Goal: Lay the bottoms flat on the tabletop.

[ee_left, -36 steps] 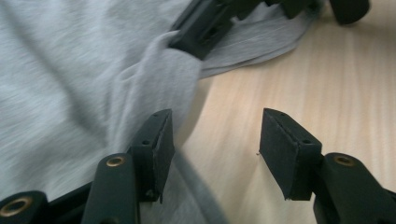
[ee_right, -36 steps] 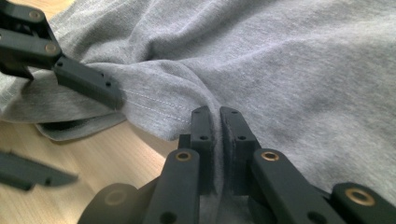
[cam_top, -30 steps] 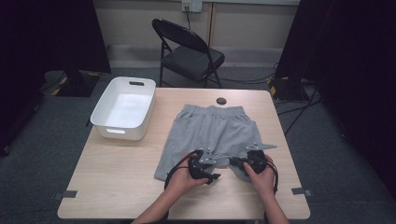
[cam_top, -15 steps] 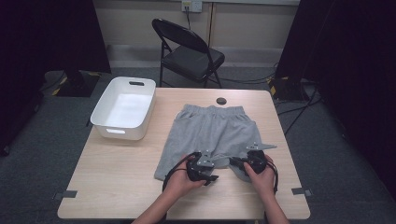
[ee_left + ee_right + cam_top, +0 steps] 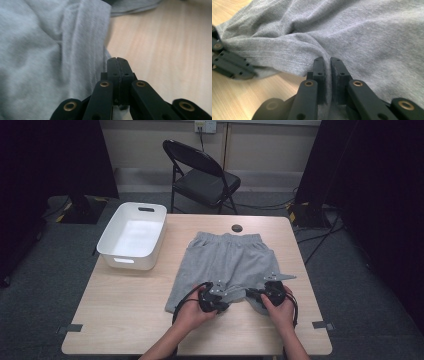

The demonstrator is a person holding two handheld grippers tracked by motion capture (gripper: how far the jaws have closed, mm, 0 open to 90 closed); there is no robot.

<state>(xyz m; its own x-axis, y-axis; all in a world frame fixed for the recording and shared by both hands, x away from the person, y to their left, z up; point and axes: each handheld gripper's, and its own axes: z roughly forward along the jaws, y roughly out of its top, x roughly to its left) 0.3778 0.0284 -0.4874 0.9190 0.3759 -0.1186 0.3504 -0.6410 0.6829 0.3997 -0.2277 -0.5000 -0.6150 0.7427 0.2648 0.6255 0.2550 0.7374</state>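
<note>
Just been closing the jaws of the left tool (image 5: 117,61), now pressed flat together at the inner hem edge of the pair of grey jersey shorts (image 5: 227,257); cannot tell whether any cloth is caught between them. Clamps the right tool (image 5: 326,62) on a puckered fold of the same cloth just above the stitched hem, with wrinkles running into the narrow gap. Seen from above, keeps both tools, left (image 5: 222,297) and right (image 5: 256,295), close together at the leg ends nearest the person, probably to take both hems at once and lift or fold them toward the waist.

Lies spread on the pale wooden bench (image 5: 125,305), slightly right of middle: elastic waistband toward the far edge, leg openings toward the person, so long axis running near to far. Flat at the left leg, bunched at the right.

Farther out, stands apart to the left an empty white plastic tub (image 5: 132,235), likely the destination once folded; just beyond the waistband, a small black round disc (image 5: 236,228)
</note>
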